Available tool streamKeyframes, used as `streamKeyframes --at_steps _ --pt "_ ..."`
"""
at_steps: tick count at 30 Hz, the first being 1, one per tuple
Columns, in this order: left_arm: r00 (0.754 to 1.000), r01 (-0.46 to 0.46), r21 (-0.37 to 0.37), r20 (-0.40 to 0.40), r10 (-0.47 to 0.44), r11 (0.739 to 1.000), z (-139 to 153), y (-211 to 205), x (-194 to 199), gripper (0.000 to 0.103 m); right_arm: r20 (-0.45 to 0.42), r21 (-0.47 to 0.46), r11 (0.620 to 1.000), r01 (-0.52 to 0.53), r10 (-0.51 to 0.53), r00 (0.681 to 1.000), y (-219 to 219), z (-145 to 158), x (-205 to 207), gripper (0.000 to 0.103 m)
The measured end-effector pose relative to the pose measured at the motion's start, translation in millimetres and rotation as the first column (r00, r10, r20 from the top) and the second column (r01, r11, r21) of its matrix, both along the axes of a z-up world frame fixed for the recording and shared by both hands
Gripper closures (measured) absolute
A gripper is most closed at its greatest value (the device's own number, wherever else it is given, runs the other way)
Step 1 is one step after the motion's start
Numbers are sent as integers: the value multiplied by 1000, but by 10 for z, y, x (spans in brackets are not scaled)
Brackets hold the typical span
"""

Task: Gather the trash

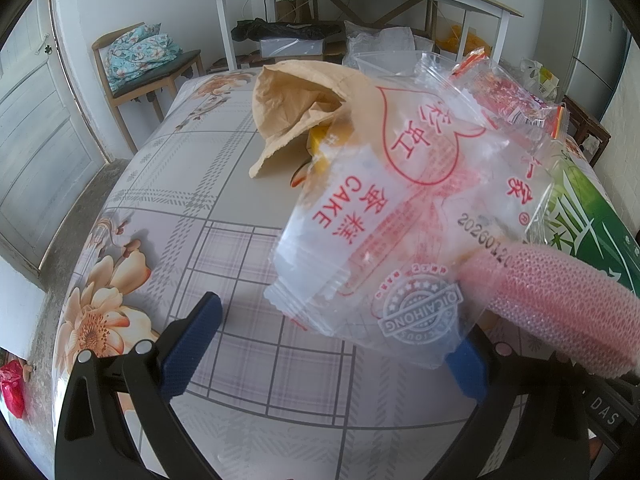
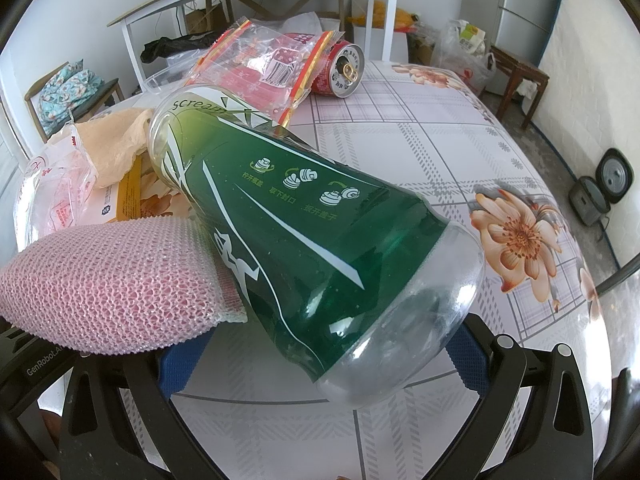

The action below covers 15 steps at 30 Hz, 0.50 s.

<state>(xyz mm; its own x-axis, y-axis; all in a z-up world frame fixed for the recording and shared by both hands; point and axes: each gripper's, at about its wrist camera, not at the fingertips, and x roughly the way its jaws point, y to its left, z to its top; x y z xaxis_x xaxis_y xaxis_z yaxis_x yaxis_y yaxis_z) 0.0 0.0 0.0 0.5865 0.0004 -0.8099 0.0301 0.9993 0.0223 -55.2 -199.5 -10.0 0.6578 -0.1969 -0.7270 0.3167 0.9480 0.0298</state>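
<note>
Your right gripper [image 2: 320,356] grips the green bottle [image 2: 304,220] by its base above the table [image 2: 440,152]. Your left gripper [image 1: 332,344] is wide open around the cake wrapper [image 1: 360,216], so the wrapper may slip out. The bottle can knock the pink sponge [image 2: 112,284] beside it.

One green bottle [image 2: 304,240], one red can [image 2: 340,69], one paper bag [image 1: 304,96], two grippers.

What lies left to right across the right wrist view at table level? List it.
Clear cake wrapper → pink mesh sponge → green bottle → large flower print on the tablecloth → grey appliance on the floor.
</note>
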Motion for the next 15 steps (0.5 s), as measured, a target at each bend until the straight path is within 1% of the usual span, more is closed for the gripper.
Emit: streamKeyframes --at_steps 15 --pt "1000 0 0 0 0 1000 0 0 0 4 1 1 1000 0 0 1000 6 4 -9 6"
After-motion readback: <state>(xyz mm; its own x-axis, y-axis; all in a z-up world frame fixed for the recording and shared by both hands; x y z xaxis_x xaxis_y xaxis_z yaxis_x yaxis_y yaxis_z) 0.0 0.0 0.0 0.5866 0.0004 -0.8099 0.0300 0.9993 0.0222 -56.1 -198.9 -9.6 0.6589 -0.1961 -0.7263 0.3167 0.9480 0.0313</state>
